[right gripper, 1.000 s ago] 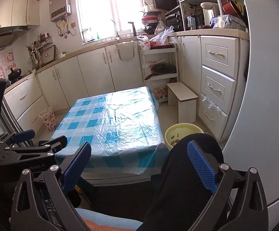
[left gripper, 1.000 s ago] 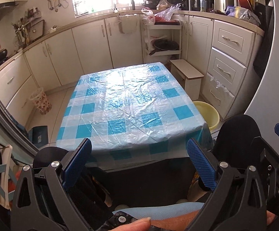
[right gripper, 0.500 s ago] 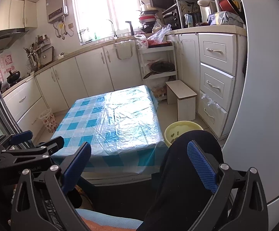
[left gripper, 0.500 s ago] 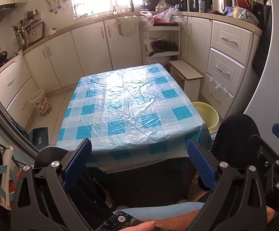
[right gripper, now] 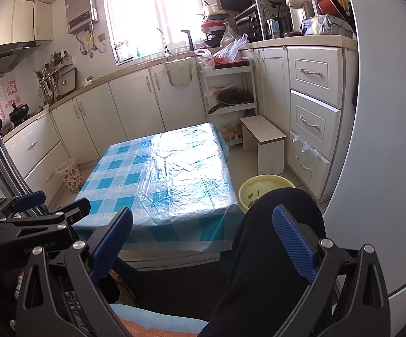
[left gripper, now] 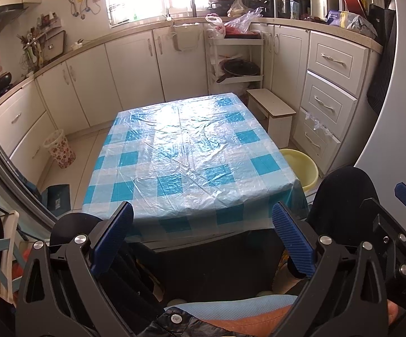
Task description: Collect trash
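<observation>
My left gripper (left gripper: 203, 238) is open and empty, held low in front of the near edge of a table (left gripper: 191, 154) covered with a blue-and-white checked plastic cloth. My right gripper (right gripper: 203, 238) is open and empty too, beside the left one, over the person's dark-trousered knee (right gripper: 275, 224). The table also shows in the right wrist view (right gripper: 160, 179). No loose trash shows on the cloth. A floral wastebasket (left gripper: 59, 148) stands on the floor left of the table. A yellow basin (right gripper: 261, 191) with scraps in it sits on the floor at the right.
White cabinets (left gripper: 135, 64) line the back and left walls. A drawer unit (left gripper: 332, 95), a small white stool (left gripper: 275, 112) and a shelf rack with pans (left gripper: 236, 59) stand at the right. A dark dustpan (left gripper: 58, 196) lies on the floor at the left.
Both grippers have tilted up slightly, so the table sits a little lower in both views. Both stay open and empty.
</observation>
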`<act>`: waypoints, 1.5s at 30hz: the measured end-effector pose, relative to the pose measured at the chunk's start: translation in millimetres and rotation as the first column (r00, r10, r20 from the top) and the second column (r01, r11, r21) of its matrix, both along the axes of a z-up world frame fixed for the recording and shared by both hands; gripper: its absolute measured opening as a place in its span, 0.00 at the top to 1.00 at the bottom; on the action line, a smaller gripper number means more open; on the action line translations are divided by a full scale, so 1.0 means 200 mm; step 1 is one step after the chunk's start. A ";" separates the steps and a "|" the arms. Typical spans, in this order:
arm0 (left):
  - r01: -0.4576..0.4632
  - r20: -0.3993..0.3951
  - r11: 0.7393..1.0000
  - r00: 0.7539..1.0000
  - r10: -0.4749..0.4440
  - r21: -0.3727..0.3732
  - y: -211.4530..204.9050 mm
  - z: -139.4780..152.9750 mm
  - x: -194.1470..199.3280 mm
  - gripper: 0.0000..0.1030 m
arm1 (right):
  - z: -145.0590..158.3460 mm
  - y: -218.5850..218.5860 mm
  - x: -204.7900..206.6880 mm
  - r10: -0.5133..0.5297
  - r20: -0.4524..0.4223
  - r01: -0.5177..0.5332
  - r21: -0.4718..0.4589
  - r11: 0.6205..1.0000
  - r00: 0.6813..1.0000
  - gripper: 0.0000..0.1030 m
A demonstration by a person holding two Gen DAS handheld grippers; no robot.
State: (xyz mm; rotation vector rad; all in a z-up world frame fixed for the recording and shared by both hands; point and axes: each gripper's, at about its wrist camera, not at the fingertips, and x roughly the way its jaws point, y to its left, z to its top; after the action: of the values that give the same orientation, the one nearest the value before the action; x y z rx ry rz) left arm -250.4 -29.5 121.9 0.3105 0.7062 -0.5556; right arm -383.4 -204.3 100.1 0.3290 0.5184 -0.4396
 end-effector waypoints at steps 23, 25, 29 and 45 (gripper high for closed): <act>-0.003 -0.003 1.000 1.000 0.003 0.004 0.00 0.00 -0.01 0.07 | -0.03 0.02 -0.01 0.000 -0.015 0.000 0.011 1.000 1.000 0.07; -0.001 -0.004 1.000 1.000 0.001 0.006 0.00 0.00 -0.01 0.07 | -0.04 0.02 -0.01 0.000 -0.016 0.001 0.012 1.000 1.000 0.07; 0.002 -0.013 1.000 1.000 -0.002 0.007 0.00 -0.01 -0.01 0.07 | -0.04 0.03 -0.01 0.000 -0.021 0.000 0.015 1.000 1.000 0.07; -0.004 -0.039 1.000 0.999 0.004 -0.003 0.01 -0.06 0.03 0.07 | -0.05 0.03 0.01 0.005 -0.034 -0.004 0.030 1.000 0.999 0.07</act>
State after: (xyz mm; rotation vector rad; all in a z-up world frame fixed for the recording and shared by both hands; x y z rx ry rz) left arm -244.9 -28.5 110.3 0.2962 0.7433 -0.5604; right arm -382.2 -198.0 90.8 0.3496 0.5597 -0.4342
